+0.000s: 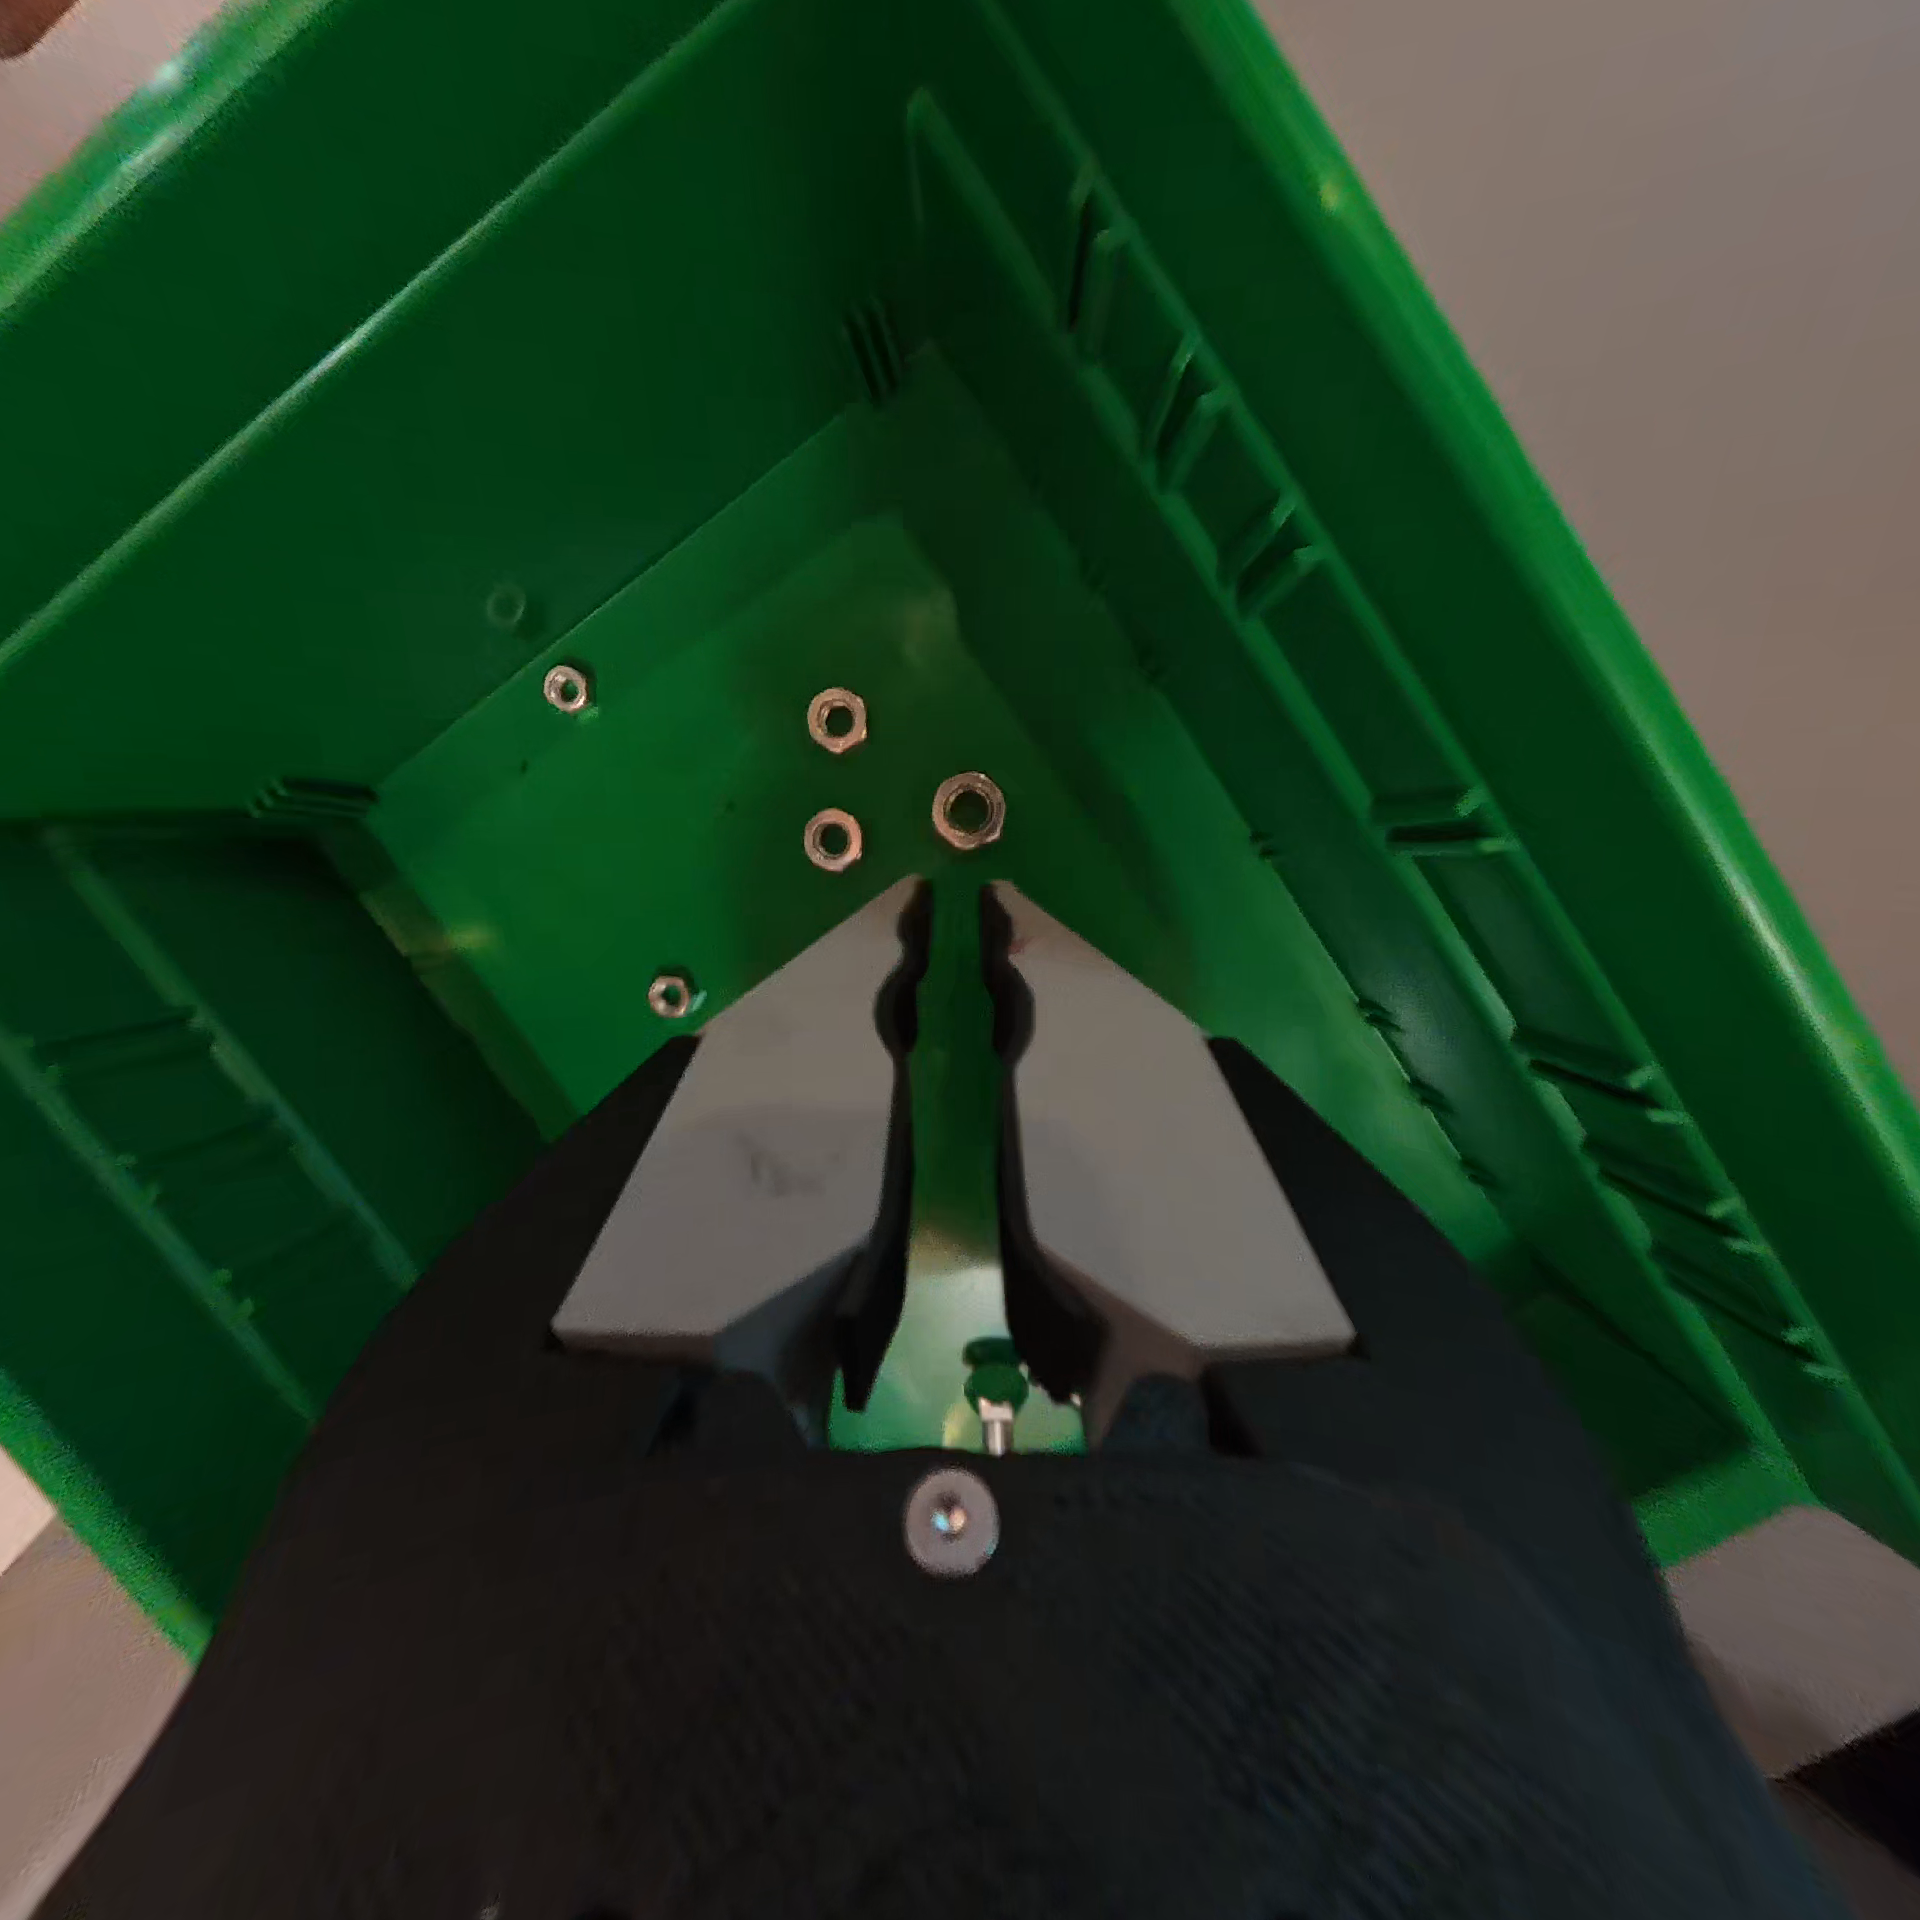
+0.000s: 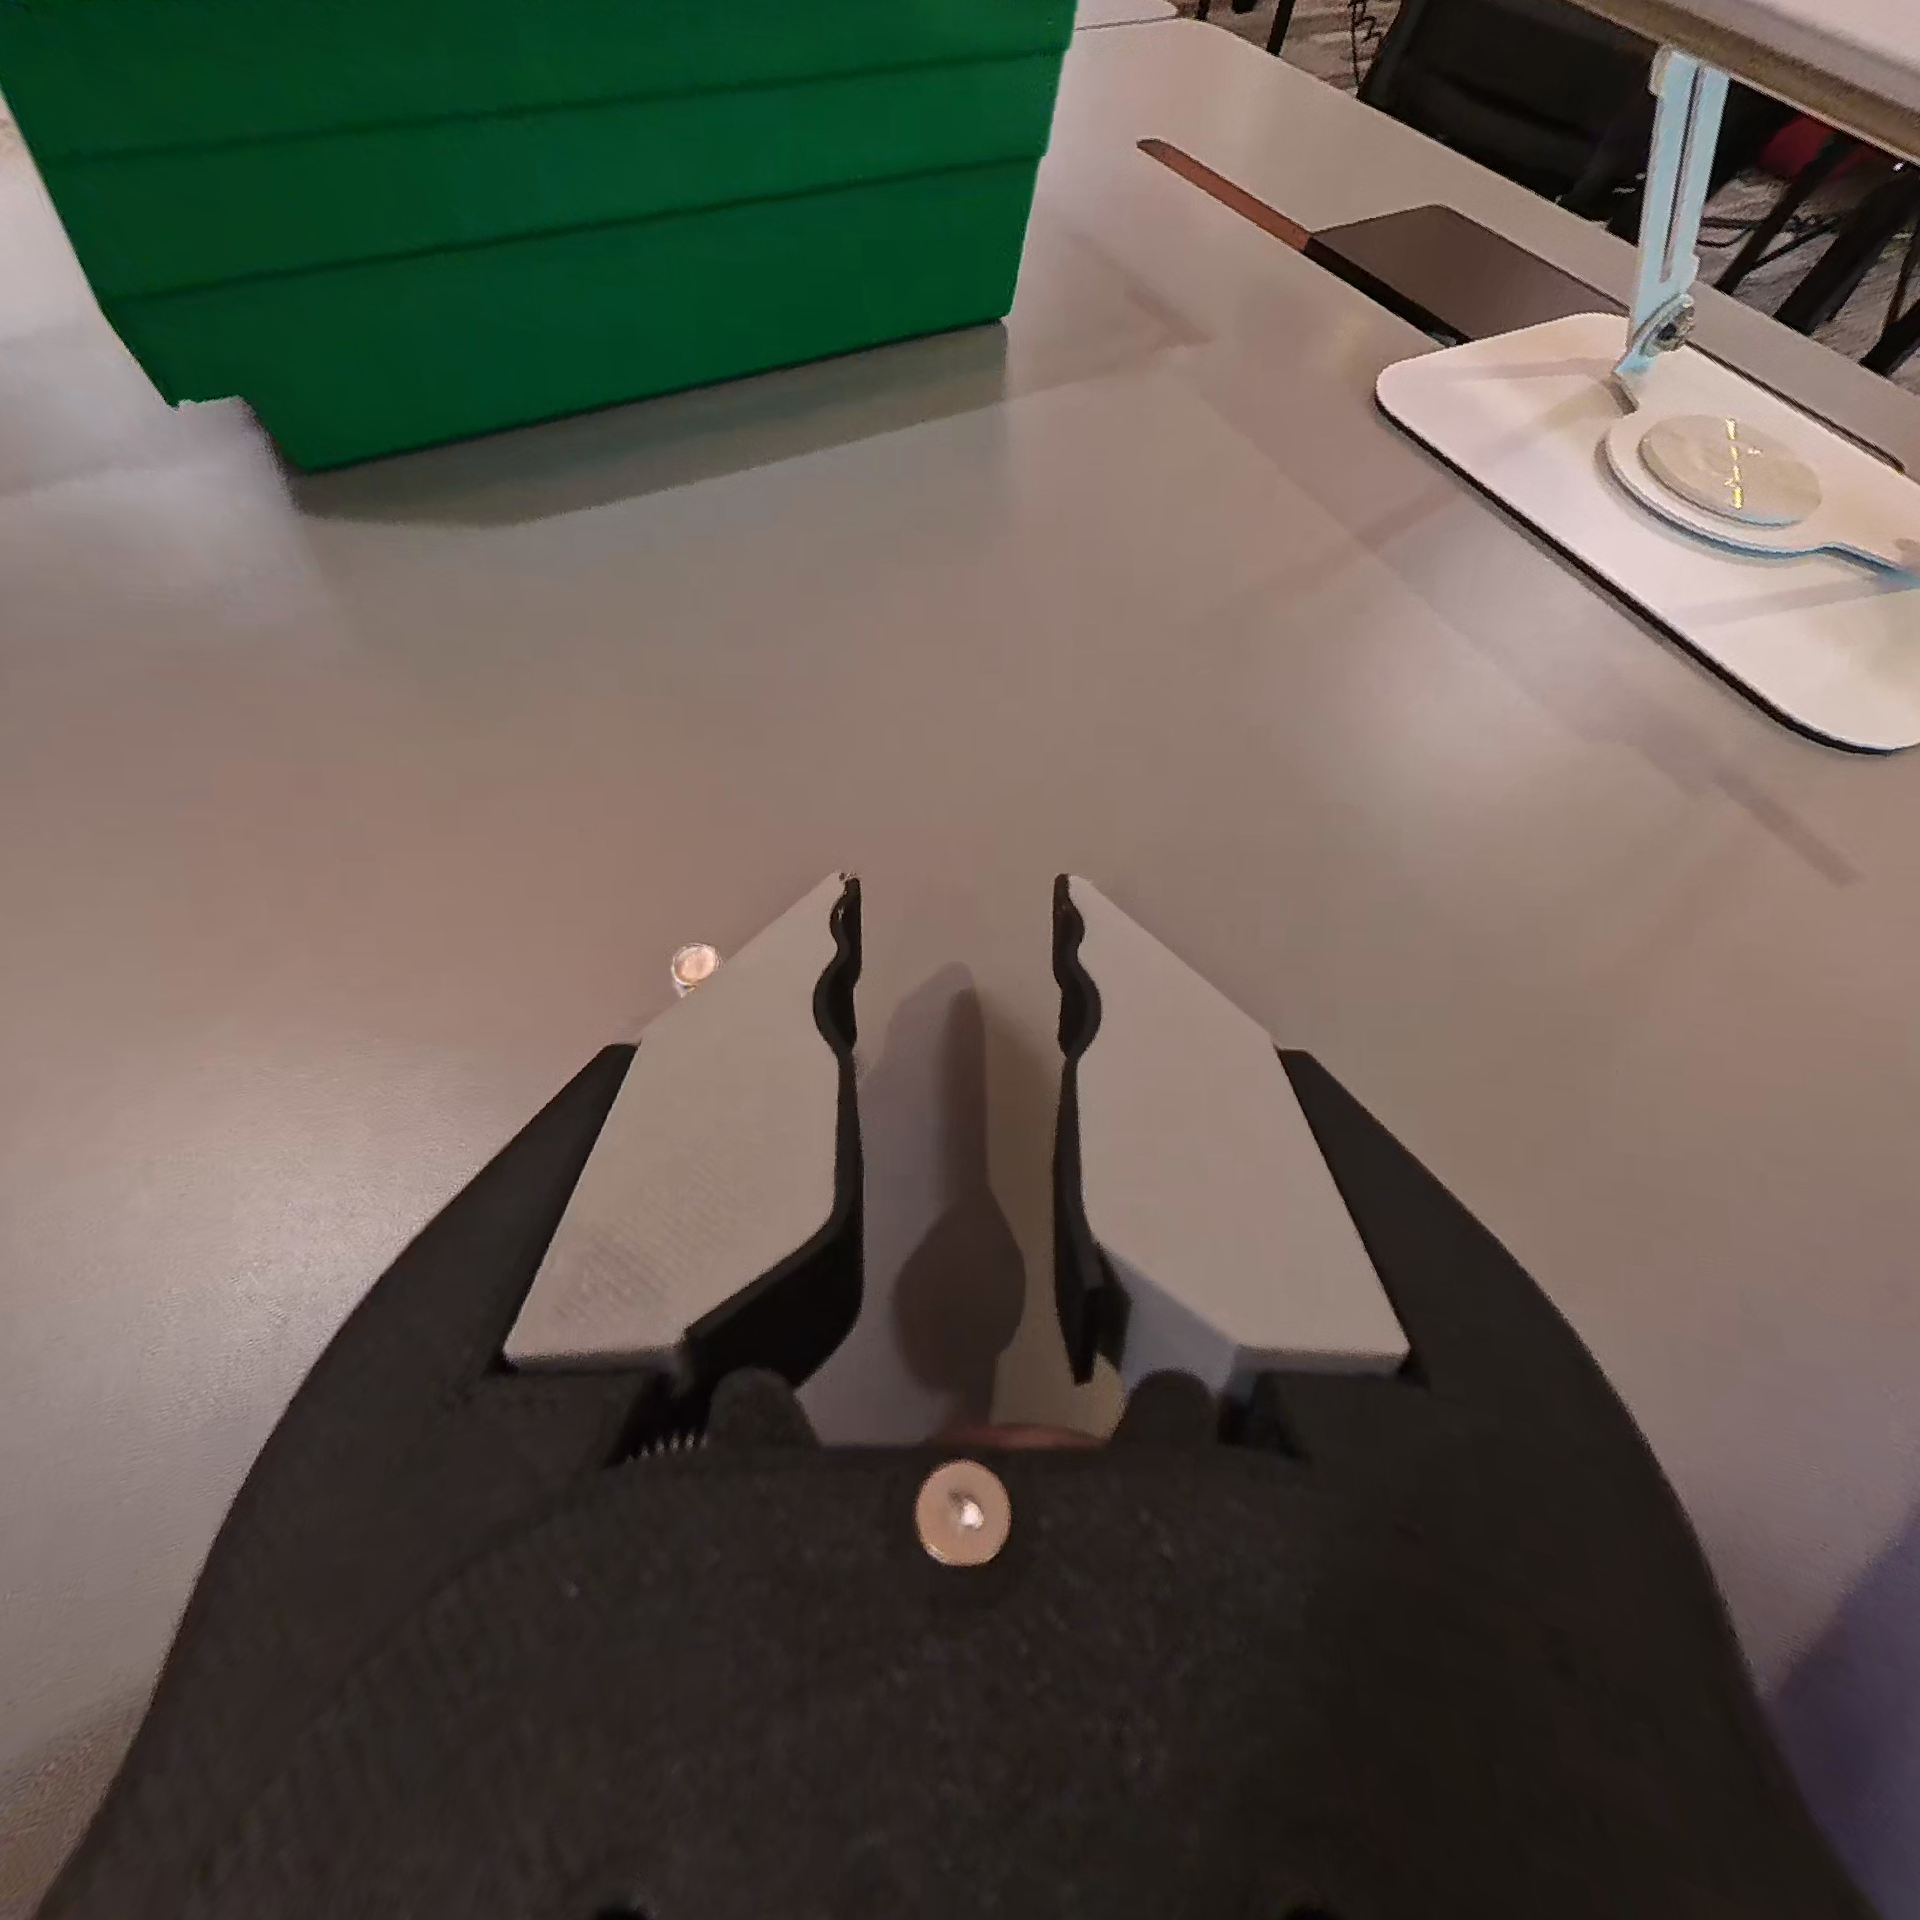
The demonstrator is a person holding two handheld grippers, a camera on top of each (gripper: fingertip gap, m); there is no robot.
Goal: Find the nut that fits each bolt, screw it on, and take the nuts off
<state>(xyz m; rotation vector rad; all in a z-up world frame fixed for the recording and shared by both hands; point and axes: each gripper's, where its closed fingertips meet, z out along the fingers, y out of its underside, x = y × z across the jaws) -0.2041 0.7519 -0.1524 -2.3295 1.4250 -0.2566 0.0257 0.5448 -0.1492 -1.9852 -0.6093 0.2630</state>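
In the left wrist view my left gripper [image 1: 956, 894] reaches into a green bin [image 1: 1299, 436]. Its fingers stand a narrow slit apart, and only the bin floor shows between them. Several metal nuts lie on the floor just past the tips. The largest nut [image 1: 966, 812] is nearest, two mid-size nuts [image 1: 831, 837] [image 1: 836, 719] lie to its left, and small nuts [image 1: 568, 688] [image 1: 670, 994] lie farther left. A small bolt [image 1: 992, 1425] shows under the gripper's base. My right gripper [image 2: 956, 894] is open and empty over the grey table [image 2: 1039, 675]. A bolt [image 2: 694, 964] stands just left of its left finger.
The green bin [image 2: 540, 208] stands at the far left of the table in the right wrist view. A white stand base with a light-blue arm [image 2: 1683, 499] sits at the right. A dark flat panel [image 2: 1455, 260] lies behind it. Across from one pair of fingers to the other is roughly 30 cm. Measured from the fingertips, the largest nut [image 1: 966, 812] is 4 cm or so from the left gripper and 30 cm from the right.
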